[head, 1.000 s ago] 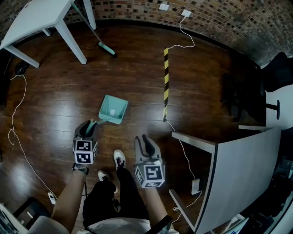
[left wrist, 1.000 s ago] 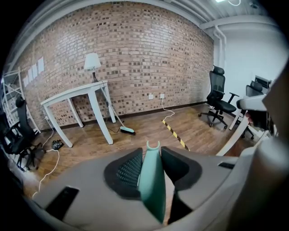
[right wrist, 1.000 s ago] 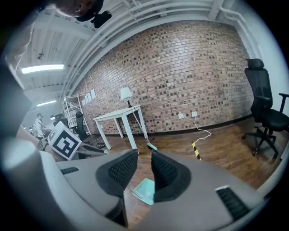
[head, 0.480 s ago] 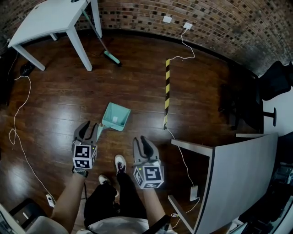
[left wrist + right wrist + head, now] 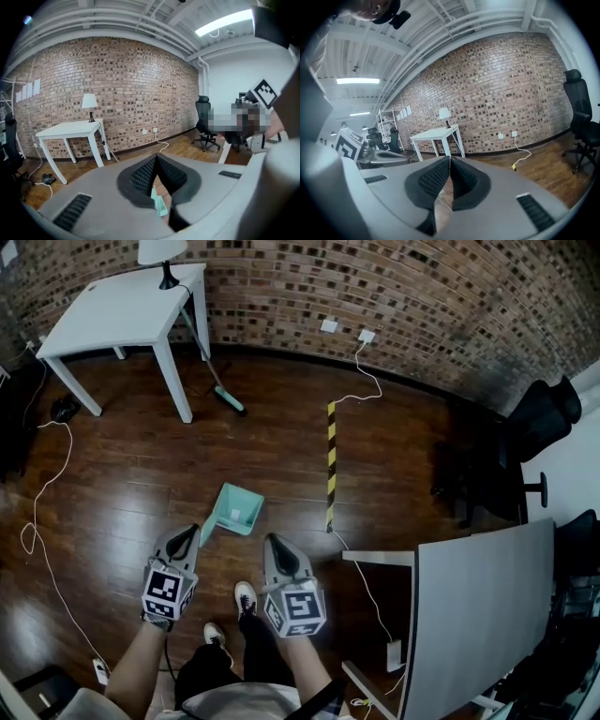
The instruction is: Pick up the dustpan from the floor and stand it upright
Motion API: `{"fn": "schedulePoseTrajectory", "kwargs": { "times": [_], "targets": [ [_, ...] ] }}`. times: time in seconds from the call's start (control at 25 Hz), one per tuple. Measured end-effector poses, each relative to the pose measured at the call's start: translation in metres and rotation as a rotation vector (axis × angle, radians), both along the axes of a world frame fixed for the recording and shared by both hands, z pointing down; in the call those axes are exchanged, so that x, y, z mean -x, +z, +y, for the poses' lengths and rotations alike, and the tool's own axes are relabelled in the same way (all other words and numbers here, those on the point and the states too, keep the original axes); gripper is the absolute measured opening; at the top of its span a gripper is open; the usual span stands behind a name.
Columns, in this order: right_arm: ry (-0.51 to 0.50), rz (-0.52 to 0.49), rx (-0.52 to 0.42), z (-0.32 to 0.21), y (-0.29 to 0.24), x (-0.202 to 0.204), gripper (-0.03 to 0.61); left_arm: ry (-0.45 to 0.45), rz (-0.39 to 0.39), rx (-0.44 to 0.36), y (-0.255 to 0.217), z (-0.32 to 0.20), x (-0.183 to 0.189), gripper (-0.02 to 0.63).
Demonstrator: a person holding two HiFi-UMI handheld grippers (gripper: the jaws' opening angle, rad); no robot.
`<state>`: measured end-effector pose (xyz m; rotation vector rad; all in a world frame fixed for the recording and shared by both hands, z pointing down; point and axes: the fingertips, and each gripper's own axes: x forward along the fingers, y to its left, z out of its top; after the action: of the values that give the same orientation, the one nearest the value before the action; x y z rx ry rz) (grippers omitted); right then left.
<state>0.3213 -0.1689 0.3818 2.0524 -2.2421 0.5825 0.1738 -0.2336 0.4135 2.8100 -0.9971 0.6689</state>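
A mint-green dustpan [image 5: 234, 508] lies flat on the dark wood floor, its handle pointing toward my left gripper [image 5: 190, 533]. That gripper hovers above and just short of the handle end. In the left gripper view its jaws [image 5: 156, 157] are closing with the tips touching and nothing between them; a sliver of the dustpan [image 5: 159, 206] shows far below through the gap. My right gripper [image 5: 273, 543] hangs to the right of the dustpan, above the floor. In the right gripper view its jaws [image 5: 450, 159] meet at the tips and hold nothing.
A white table [image 5: 122, 306] with a lamp [image 5: 161, 254] stands at the back left, a broom [image 5: 225, 399] leaning on it. A yellow-black strip [image 5: 330, 465] runs along the floor. A grey desk [image 5: 469, 606] is at the right, office chairs [image 5: 534, 418] beyond. White cables [image 5: 42, 512] trail at left.
Both grippers have risen and their jaws have gone from open to shut. The left gripper was at the dustpan's handle and has come away; the dustpan stays flat on the floor.
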Motion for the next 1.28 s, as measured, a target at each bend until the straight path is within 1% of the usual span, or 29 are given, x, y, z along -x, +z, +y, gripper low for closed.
{"fn": "schedulePoseTrajectory", "kwargs": {
  "times": [0.16,0.24,0.36,0.44,0.56,0.68,0.8,0.92,1.04,1.12,1.2,1.28],
  "targets": [
    [-0.042,0.04,-0.063,0.012,-0.044,0.017,-0.02,0.039,0.089,-0.012,-0.052,0.033,0.005,-0.009],
    [-0.051,0.065,-0.09,0.025,-0.066,0.029,-0.02,0.086,0.099,-0.027,-0.074,0.057,0.007,-0.011],
    [-0.036,0.085,-0.126,0.051,-0.095,0.051,-0.02,0.134,0.111,-0.051,-0.102,0.089,0.017,-0.011],
    [-0.016,0.103,-0.152,0.071,-0.11,0.065,-0.02,0.151,0.143,-0.079,-0.112,0.106,0.031,-0.014],
    [0.023,0.118,-0.176,0.103,-0.132,0.083,-0.02,0.172,0.174,-0.093,-0.126,0.138,0.056,-0.014],
    [0.034,0.137,-0.212,0.13,-0.152,0.099,-0.019,0.135,0.179,-0.095,-0.14,0.157,0.084,-0.015],
    [0.026,0.172,-0.222,0.156,-0.163,0.115,-0.015,0.093,0.181,-0.097,-0.152,0.169,0.112,-0.014],
    [0.024,0.159,-0.22,0.181,-0.171,0.122,-0.015,0.082,0.17,-0.108,-0.163,0.182,0.133,-0.015],
    [0.033,0.169,-0.227,0.192,-0.183,0.12,-0.017,0.08,0.151,-0.139,-0.178,0.184,0.143,-0.015],
    [0.05,0.178,-0.248,0.194,-0.192,0.116,-0.015,0.079,0.115,-0.163,-0.183,0.181,0.142,-0.012],
    [0.05,0.194,-0.24,0.195,-0.194,0.112,-0.018,0.061,0.089,-0.168,-0.185,0.178,0.139,-0.011],
    [0.017,0.212,-0.209,0.192,-0.194,0.113,-0.018,0.021,0.11,-0.16,-0.191,0.174,0.139,-0.012]
  ]
}}
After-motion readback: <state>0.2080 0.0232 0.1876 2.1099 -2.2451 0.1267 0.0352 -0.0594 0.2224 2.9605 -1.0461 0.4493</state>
